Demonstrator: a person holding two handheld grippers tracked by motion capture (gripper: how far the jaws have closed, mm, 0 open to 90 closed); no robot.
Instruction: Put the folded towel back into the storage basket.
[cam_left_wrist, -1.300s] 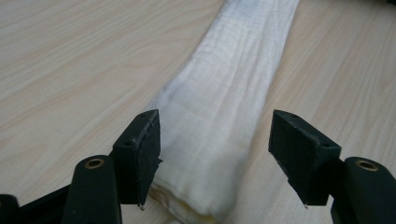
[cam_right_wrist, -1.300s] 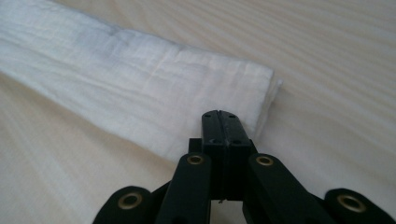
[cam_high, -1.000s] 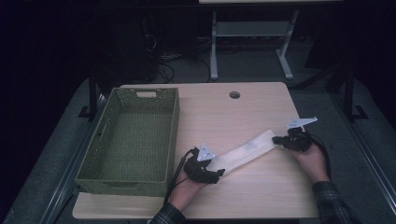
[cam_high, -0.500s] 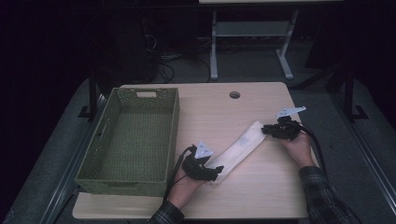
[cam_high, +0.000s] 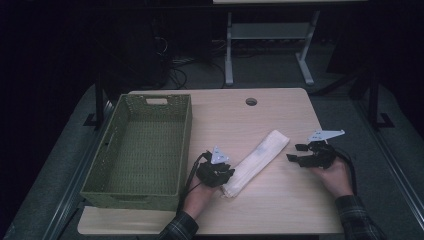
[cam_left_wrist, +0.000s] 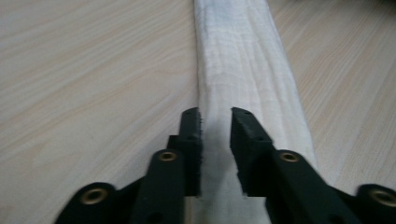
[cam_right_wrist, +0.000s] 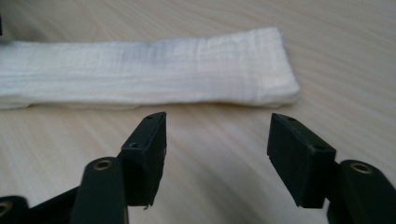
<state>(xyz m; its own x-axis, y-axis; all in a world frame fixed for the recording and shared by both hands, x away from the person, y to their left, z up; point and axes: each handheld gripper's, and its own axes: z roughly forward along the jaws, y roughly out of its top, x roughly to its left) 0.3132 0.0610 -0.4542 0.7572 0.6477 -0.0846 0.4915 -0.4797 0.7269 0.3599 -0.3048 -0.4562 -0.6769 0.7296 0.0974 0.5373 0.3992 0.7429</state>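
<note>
Altogether one folded white cloth (cam_high: 256, 162), one green woven basket (cam_high: 140, 150) and two tongs sit on the single wooden worktop (cam_high: 280, 210). The cloth is a long, narrow strip folded into several layers, pale cream-white with a fine crinkled weave and soft rounded edges. It lies flat on the worktop to the right of the basket, slanting from the near left end up to the far right end.

The left tongs (cam_high: 216, 172) are at the cloth's near end. In the left gripper view their jaws have just been closing and now stand narrow, with a ridge of the cloth (cam_left_wrist: 243, 70) pinched up between them, so they are grasping it.

The right tongs (cam_high: 306, 154) are released: their jaws have just been opening and stand wide apart with nothing between them. In the right gripper view the cloth's far end (cam_right_wrist: 187, 70) lies just beyond them, apart from both pads.
</note>
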